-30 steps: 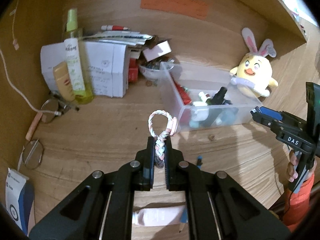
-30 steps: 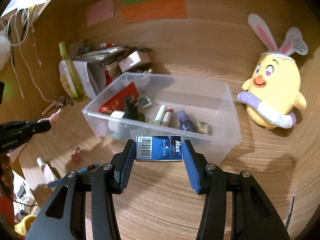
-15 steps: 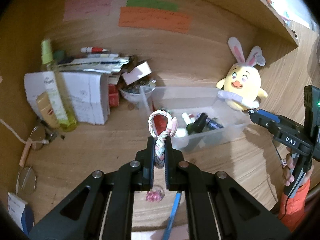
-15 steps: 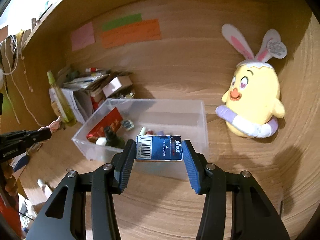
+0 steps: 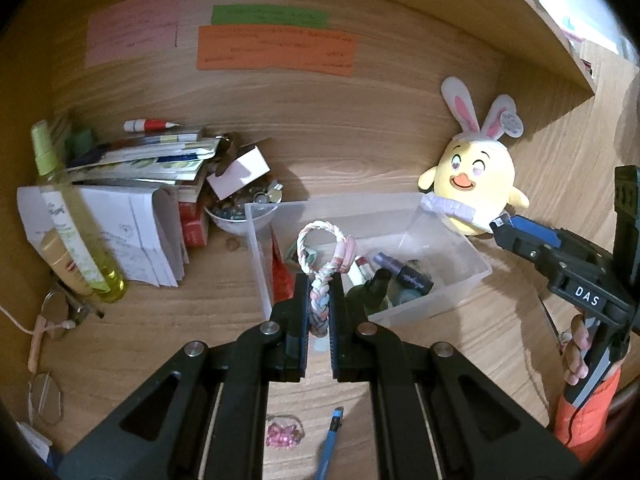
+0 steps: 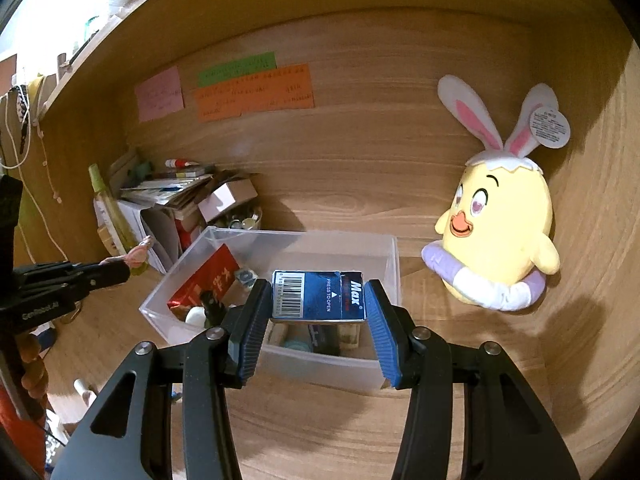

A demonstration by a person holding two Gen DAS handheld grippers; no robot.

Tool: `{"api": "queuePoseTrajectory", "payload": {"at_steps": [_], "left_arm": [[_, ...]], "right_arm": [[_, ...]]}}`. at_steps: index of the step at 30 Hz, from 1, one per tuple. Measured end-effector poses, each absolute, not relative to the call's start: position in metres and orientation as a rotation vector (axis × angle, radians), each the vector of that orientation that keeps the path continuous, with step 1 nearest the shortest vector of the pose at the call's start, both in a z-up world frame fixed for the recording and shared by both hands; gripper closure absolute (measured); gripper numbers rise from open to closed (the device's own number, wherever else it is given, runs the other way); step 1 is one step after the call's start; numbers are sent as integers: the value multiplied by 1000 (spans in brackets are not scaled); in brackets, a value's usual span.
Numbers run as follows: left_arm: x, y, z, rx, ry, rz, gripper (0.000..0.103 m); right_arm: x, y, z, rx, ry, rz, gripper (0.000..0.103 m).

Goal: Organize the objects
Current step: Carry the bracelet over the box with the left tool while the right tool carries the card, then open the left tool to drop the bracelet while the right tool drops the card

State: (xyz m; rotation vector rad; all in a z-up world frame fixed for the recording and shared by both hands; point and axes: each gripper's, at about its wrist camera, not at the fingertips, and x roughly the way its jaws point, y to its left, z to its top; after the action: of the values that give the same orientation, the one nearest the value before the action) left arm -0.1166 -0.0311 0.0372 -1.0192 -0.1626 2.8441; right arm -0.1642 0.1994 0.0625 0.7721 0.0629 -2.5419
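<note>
Both hands are loaded and the clear rectangular plastic bin (image 5: pixel 448 240) is the target for each. The left gripper (image 5: pixel 319 300) is clamped tight on a braided pastel cord loop (image 5: pixel 320 264), pinched at its plaited tail with the loop standing up past the fingertips, and in the left wrist view that loop sits right over the near-left corner of the bin, so the drop spot lies straight ahead and below. The right gripper (image 6: pixel 318 300) has its jaws part-way apart, pressed on the short ends of a small blue cardboard box printed "Max" (image 6: pixel 318 294), long axis crosswise between the blue pads. Beneath it, the bin's near wall and the bottles inside show through, so the right hand looks to me the better placed of the two, with its box already above the open interior. Both grippers tip downward toward the wooden desk (image 6: pixel 320 432). The bin's long axis runs toward the yellow plush chick with rabbit ears (image 6: pixel 500 236), which stands just beyond its far right corner, clear of both approaches.
</note>
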Motion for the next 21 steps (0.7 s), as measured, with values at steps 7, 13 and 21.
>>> {"api": "queuePoseTrajectory", "payload": {"at_steps": [7,13,21], "left_arm": [[-138,-25,31,-1072,-173,2817,96],[-155,-25,20,-1126,-212,2784,96],[-169,-24,11,-1172,-197,2773,96]], "right_arm": [[-180,188,65,780,87,-2519,59],[-194,179,66,792,121,-2525,59],[-212,169,47,857,134,-2509,59]]}}
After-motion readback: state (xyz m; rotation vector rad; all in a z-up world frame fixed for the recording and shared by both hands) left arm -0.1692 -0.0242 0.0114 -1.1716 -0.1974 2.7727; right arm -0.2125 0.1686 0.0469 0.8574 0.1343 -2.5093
